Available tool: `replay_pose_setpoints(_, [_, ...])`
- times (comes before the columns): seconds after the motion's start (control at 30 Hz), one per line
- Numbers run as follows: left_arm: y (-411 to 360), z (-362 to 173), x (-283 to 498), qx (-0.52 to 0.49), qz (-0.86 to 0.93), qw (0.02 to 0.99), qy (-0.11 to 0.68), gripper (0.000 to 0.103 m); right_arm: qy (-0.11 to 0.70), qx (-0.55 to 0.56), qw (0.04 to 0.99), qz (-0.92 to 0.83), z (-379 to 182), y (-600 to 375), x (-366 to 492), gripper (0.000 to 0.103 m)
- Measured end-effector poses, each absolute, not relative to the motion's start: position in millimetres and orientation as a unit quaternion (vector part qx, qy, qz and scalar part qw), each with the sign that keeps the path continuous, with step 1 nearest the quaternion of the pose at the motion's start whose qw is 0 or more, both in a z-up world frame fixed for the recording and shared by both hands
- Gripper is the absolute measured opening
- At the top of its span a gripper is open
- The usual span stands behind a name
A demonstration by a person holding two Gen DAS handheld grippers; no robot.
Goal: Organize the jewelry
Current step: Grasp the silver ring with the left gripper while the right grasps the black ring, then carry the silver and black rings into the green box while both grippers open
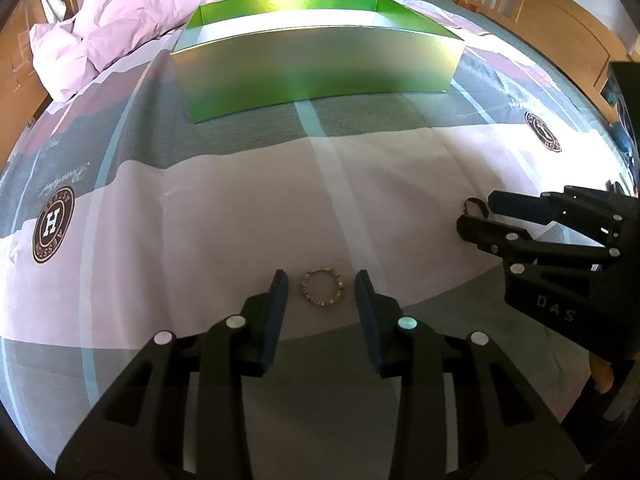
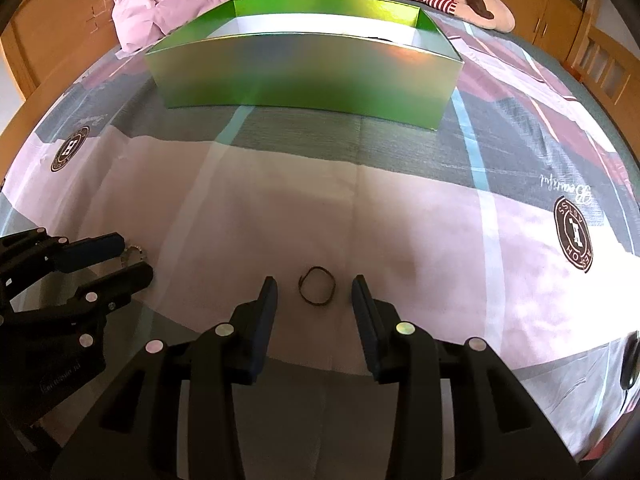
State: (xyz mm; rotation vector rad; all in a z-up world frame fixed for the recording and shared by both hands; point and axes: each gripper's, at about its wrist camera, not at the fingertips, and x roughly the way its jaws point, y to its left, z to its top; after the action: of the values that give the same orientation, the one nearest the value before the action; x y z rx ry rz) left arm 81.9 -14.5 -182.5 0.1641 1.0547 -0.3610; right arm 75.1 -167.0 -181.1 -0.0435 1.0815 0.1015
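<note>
Left wrist view showed your green box [image 1: 316, 68] farthest up the bedsheet [image 1: 200, 216]; nearer than it, your left gripper [image 1: 321, 286] straddled, spread, the studded ring [image 1: 322, 292], your right gripper [image 2: 314, 290] likewise the thin dark band [image 2: 317, 290]. Both looked light, stiff, slippery; pinch across the rims.

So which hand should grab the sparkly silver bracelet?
The left hand-held gripper. Its open fingers already straddle the sparkly silver beaded bracelet on the patterned bedsheet. The right hand-held gripper is lined up on the thin dark band instead.
</note>
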Motion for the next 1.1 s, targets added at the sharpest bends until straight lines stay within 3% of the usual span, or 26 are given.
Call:
replay_pose_setpoints(0.2, [-14, -183, 81, 0.081, -0.172, 0.846, 0.499, 0.029, 0.514, -0.022, 0.856, 0.045, -182, -166, 74, 0.039])
replay_pose_setpoints(0.27, [-15, -182, 81, 0.083, -0.172, 0.846, 0.497, 0.022, 0.514, -0.022, 0.856, 0.045, -182, -166, 74, 0.038])
replay_pose_setpoints(0.4, [-15, -182, 81, 0.086, -0.171, 0.847, 0.495, 0.022, 0.513, -0.024, 0.857, 0.046, -181, -167, 72, 0.022])
replay_pose_setpoints(0.5, [-15, -180, 80, 0.087, -0.171, 0.849, 0.492, 0.021, 0.514, -0.021, 0.856, 0.048, -180, -167, 72, 0.019])
replay_pose_setpoints(1.1, [-14, -179, 79, 0.082, -0.172, 0.848, 0.494, 0.022, 0.517, -0.021, 0.853, 0.058, -179, -168, 62, 0.021])
